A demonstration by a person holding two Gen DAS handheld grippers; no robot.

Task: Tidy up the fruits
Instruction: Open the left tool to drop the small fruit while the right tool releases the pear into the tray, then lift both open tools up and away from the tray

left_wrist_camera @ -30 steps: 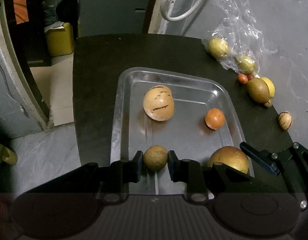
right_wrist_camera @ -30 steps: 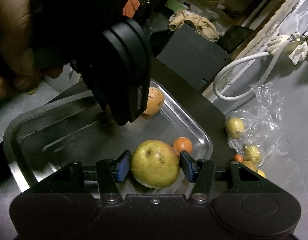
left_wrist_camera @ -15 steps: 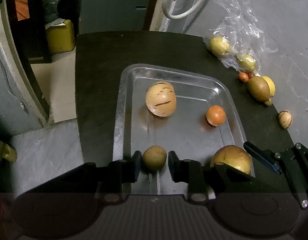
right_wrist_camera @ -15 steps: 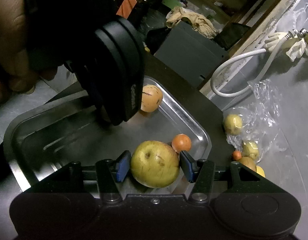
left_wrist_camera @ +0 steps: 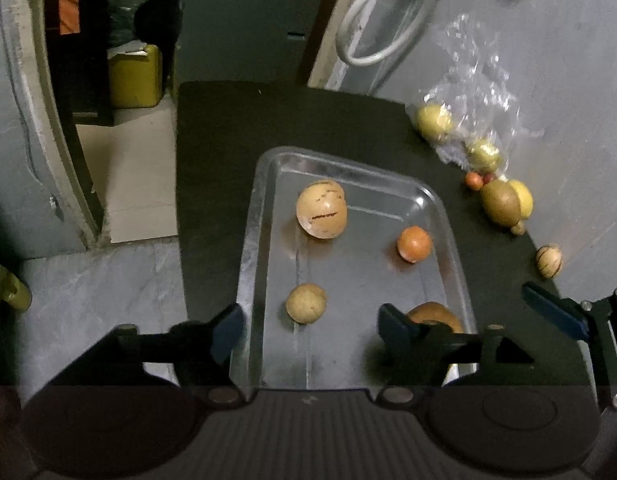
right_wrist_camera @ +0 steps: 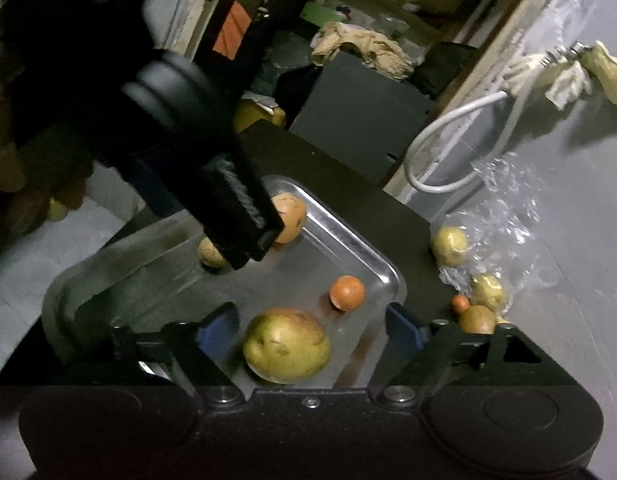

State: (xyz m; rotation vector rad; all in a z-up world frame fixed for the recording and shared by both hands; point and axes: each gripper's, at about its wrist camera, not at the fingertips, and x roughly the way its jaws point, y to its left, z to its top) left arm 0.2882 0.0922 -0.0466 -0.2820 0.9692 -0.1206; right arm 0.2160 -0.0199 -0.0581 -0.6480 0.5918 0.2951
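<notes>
Left wrist view: your left gripper [left_wrist_camera: 308, 330] stands spread wide above the near end of the metal tray [left_wrist_camera: 252, 240], its blue pads clear on either side of the small tan round fruit [left_wrist_camera: 305, 303], which rests free on the tray floor, apparently just where you wanted it. Further in lie a striped pepino melon [left_wrist_camera: 321, 209] and a small orange [left_wrist_camera: 414, 244], set well apart, likely so nothing rolls together. Right wrist view: your right gripper [right_wrist_camera: 312, 330] is likewise released, both pads standing off the large yellow-green pear-like fruit [right_wrist_camera: 286, 345] that sits on the tray near its right rim. Neither tool grasps anything. Beyond the rim, on the dark tabletop [left_wrist_camera: 228, 128], more fruit waits: two yellowish ones in a clear plastic bag [left_wrist_camera: 476, 120], a brownish-green fruit [left_wrist_camera: 500, 203] touching a lemon [left_wrist_camera: 524, 198], tiny red ones [left_wrist_camera: 473, 180], and a small striped fruit [left_wrist_camera: 549, 261] lying alone. Judging by that pile, you are partway through, and the loose striped one looks nearest your right gripper
</notes>
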